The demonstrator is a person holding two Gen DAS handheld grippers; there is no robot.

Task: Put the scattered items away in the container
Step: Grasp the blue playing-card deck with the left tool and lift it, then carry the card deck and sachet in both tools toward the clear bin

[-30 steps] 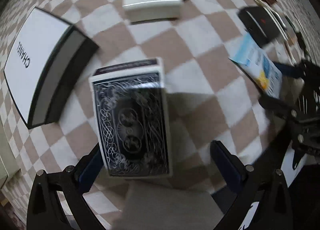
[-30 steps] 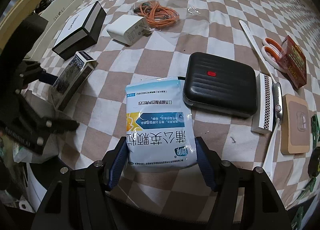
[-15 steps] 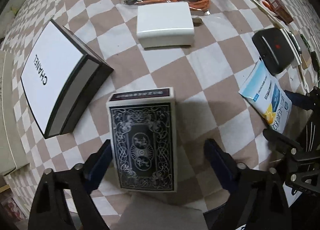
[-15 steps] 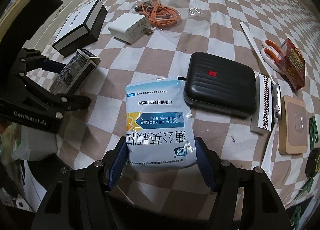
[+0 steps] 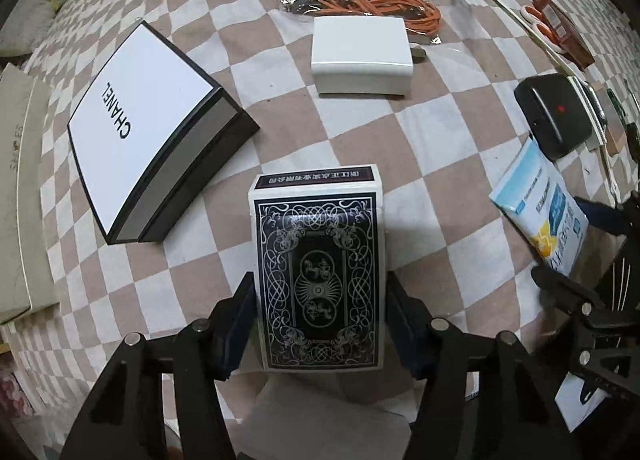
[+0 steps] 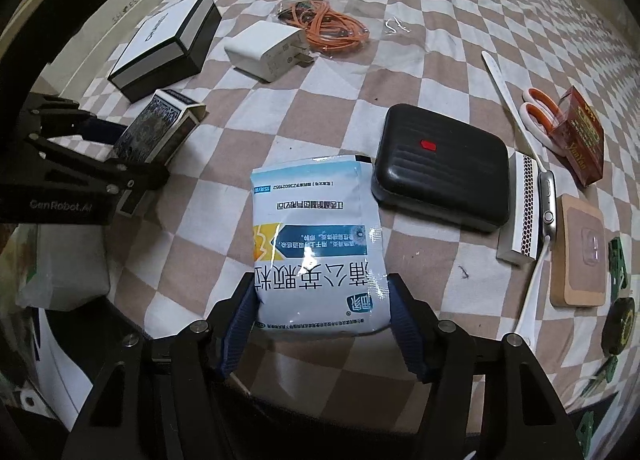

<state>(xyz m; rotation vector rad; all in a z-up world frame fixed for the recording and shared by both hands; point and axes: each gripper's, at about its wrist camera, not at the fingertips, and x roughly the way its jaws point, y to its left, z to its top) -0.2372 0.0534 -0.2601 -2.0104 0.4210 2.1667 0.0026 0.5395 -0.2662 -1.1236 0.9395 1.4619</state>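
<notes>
Right wrist view alone shows the black case's (image 6: 440,176) full top, scissors (image 6: 538,116) and matchbox (image 6: 520,208); left view alone shows the Chanel box (image 5: 144,132) lettering. Left gripper (image 5: 320,324) is clamped on the card box (image 5: 318,272), sticking forward between its fingers above the checkered cloth (image 5: 440,132). Right gripper (image 6: 324,324) is clamped on the blue sachet (image 6: 316,244), just left of the case.

Glossy plastic sachet (image 6: 318,248), printed cardboard card box (image 5: 320,272), checkered cloth (image 5: 440,132).

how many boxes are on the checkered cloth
4 visible: Chanel box far left, card box in the left hand-held gripper, matchbox and red box at right. Others may be hidden.
</notes>
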